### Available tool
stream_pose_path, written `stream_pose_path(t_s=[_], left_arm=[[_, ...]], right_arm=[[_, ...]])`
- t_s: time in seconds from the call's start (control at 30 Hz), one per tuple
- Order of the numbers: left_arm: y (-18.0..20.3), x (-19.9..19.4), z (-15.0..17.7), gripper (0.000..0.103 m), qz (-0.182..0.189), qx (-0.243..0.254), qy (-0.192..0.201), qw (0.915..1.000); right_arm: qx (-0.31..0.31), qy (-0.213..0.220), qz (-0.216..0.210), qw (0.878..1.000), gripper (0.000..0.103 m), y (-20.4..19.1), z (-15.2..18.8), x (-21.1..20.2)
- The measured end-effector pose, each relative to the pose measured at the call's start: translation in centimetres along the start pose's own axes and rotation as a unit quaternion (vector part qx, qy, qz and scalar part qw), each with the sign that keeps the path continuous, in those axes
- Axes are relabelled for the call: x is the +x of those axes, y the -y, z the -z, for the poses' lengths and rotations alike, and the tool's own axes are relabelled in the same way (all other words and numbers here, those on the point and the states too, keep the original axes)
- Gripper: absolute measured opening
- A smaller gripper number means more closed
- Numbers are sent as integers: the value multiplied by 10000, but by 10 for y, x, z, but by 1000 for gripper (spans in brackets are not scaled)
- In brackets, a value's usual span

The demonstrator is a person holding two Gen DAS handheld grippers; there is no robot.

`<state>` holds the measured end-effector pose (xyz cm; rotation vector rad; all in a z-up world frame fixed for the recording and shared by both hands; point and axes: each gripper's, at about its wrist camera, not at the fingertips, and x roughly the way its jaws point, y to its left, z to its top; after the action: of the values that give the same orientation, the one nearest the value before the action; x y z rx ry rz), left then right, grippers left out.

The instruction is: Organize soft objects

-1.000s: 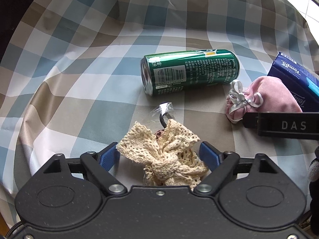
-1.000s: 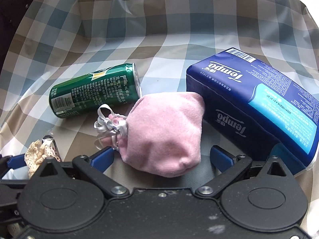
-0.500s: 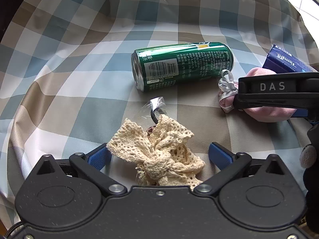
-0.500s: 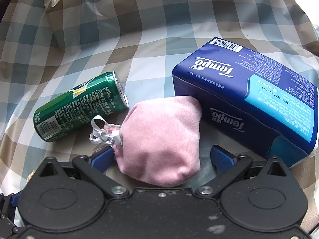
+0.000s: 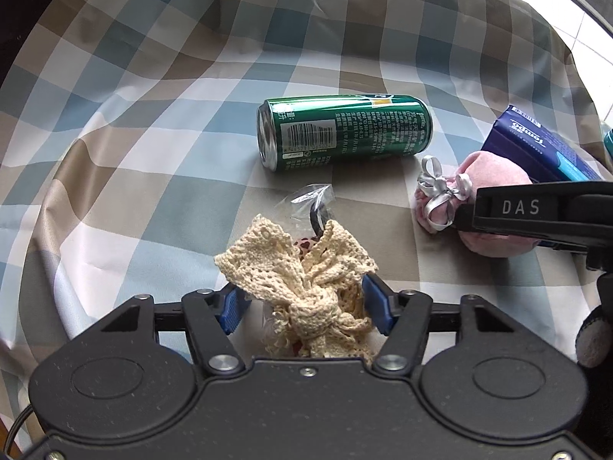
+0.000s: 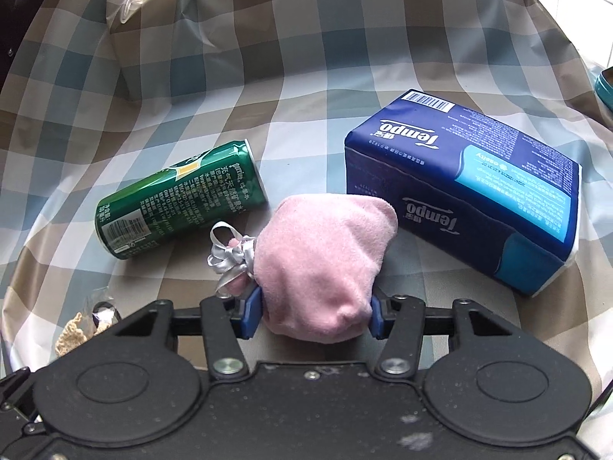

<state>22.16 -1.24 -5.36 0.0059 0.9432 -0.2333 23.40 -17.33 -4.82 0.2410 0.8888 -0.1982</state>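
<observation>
A cream lace bow (image 5: pixel 295 268) lies on the checked cloth (image 5: pixel 153 115) between the blue pads of my left gripper (image 5: pixel 304 306). Its jaws are closing and both pads touch the lace. A pink velvet pouch (image 6: pixel 322 257) tied with a silver ribbon sits squeezed between the pads of my right gripper (image 6: pixel 312 312), whose jaws are closing too. In the left wrist view the pouch (image 5: pixel 494 168) shows at the right, behind a black finger (image 5: pixel 536 214) of the right gripper. The bow's edge (image 6: pixel 72 331) peeks in at the lower left of the right wrist view.
A green drink can (image 5: pixel 345 130) lies on its side behind the bow. A navy tissue pack (image 6: pixel 459 184) rests right of the pouch. A clear wrapper holding a black hair tie (image 5: pixel 310 199) touches the bow. The cloth's walls rise all around.
Both grippers' jaws have come in from wide open onto the bow and the pouch. The pouch now bulges upward between the right pads.
</observation>
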Motion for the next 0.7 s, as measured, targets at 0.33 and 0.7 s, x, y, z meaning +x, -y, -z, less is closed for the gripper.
stream_pose_path(t_s=[0.33, 0.7], left_arm=[[19, -51, 16, 56, 232, 69, 181, 9995], [31, -111, 47, 56, 475, 161, 188, 9986]], right_arm=[[191, 371, -249, 9988, 51, 27, 28, -73], [102, 882, -760, 9931, 51, 46, 74, -173]])
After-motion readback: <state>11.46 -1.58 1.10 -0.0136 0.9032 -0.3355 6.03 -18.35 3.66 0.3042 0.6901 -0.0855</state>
